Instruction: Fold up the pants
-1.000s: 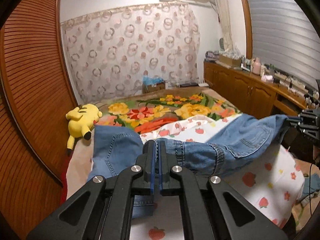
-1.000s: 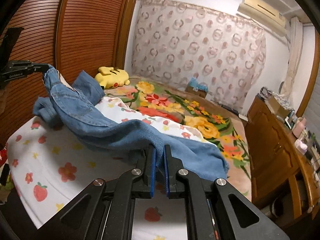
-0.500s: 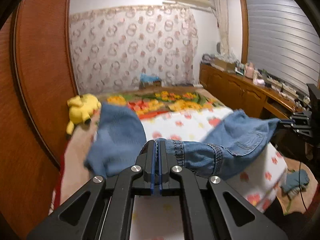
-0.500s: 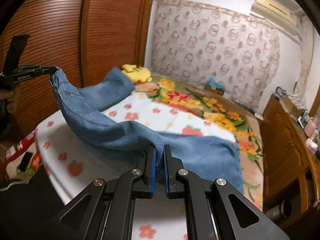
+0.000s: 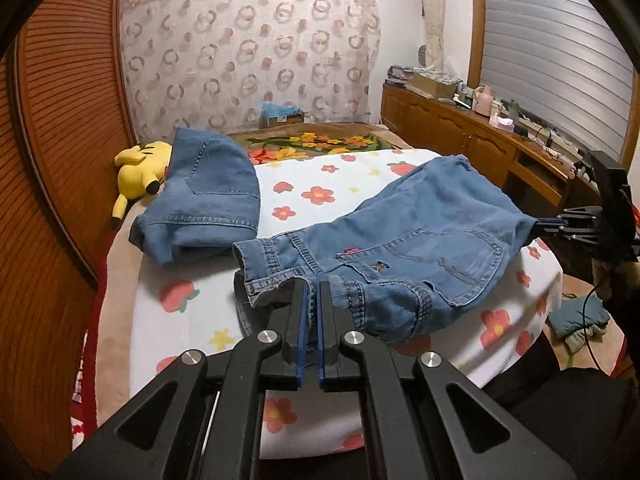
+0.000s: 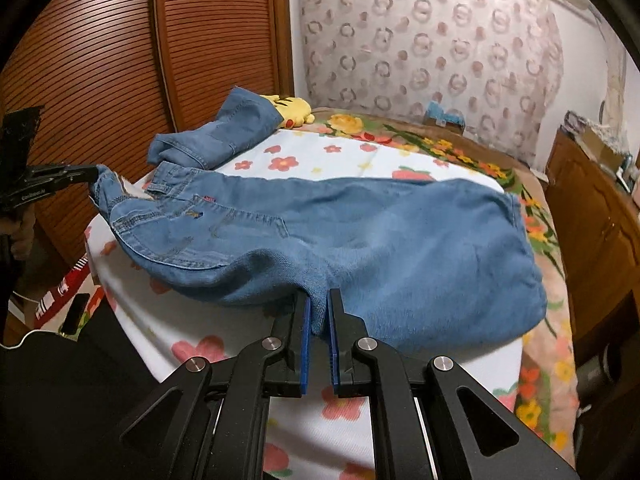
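Observation:
Blue denim pants point(image 5: 404, 240) lie stretched across the flowered sheet, back pockets up. My left gripper point(image 5: 314, 296) is shut on the waistband near a belt loop. At the far right of that view my right gripper point(image 5: 540, 223) pinches the opposite edge of the seat. One leg point(image 5: 208, 192) lies bunched at the far left beside the plush. In the right wrist view the pants point(image 6: 380, 236) spread ahead of my right gripper point(image 6: 318, 308), which is shut on a fold of denim. The left gripper point(image 6: 93, 172) holds the waistband corner at the left.
The bed's white sheet point(image 5: 320, 196) has flowers and strawberries over a floral blanket point(image 6: 536, 232). A yellow plush point(image 5: 140, 164) lies by the louvred wooden doors point(image 6: 120, 60). A wooden cabinet point(image 5: 460, 140) with clutter runs along the right. Clothes point(image 5: 576, 320) lie on the floor.
Both grippers came down toward the bed with the pants. The denim, hanging between them before, now rests flatter on the sheet, and one leg has swung out toward the plush.

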Demonstrator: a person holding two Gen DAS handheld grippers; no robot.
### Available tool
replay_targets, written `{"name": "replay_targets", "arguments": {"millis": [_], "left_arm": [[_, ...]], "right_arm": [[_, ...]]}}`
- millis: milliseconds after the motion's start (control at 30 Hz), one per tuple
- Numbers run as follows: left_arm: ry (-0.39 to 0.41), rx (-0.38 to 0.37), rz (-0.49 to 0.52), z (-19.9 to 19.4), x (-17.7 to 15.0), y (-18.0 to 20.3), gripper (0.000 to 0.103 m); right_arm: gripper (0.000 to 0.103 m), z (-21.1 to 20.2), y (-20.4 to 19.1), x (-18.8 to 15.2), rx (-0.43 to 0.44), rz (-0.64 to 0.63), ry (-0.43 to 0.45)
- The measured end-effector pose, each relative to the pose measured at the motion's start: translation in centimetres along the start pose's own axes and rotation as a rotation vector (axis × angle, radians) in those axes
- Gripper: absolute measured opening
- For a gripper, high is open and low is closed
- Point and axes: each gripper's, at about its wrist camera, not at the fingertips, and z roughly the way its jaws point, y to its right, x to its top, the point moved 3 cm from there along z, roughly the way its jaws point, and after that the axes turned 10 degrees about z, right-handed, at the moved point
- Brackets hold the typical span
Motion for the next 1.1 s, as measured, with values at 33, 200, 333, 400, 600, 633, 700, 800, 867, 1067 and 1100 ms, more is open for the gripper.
{"name": "replay_targets", "arguments": {"millis": [33, 200, 333, 400, 600, 633, 700, 800, 867, 1067, 1100], "left_arm": [[-0.001, 0.0, 0.004, 0.0, 0.1, 0.0, 0.004], [0.015, -0.006, 0.023, -0.3, 0.7, 0.2, 0.027], [0.026, -0.012, 0.031, -0.1, 1.2, 0.7, 0.046], [0.023, -0.016, 0.029, 0.4, 1.4, 0.8, 0.049], [0.043, -0.057, 0.009, 2.8, 2.6, 1.7, 0.073], [0.041, -0.068, 0.003, 3.4, 2.8, 1.9, 0.078], [0.042, -0.103, -0.002, 4.8, 3.6, 2.6, 0.079], [0.042, -0.124, 0.011, 6.1, 4.6, 3.7, 0.079], [0.048, -0.128, 0.005, 7.1, 5.3, 4.3, 0.079], [0.034, -0.118, 0.056, 9.3, 6.1, 5.8, 0.079], [0.029, -0.113, 0.061, 9.7, 6.1, 5.9, 0.079]], "right_arm": [[0.008, -0.2, -0.2, -0.3, 0.002, 0.003, -0.002], [0.008, 0.0, -0.4, -0.9, 0.013, 0.024, -0.008], [0.009, 0.1, -1.0, -1.0, 0.023, 0.039, -0.009], [0.01, 0.1, -1.0, -1.0, 0.027, 0.048, -0.004], [0.014, -0.5, -1.4, -1.6, 0.03, 0.062, 0.012], [0.014, -0.6, -1.5, -1.7, 0.028, 0.064, 0.015], [0.014, -0.9, -1.3, -1.8, 0.019, 0.072, 0.021], [0.017, -1.6, -0.4, -2.0, -0.001, 0.093, 0.042], [0.03, -2.0, 0.4, -2.1, -0.02, 0.113, 0.06], [0.038, -1.7, 3.4, -2.4, -0.115, 0.187, 0.098], [0.038, -1.4, 4.0, -2.5, -0.133, 0.199, 0.101]]}}
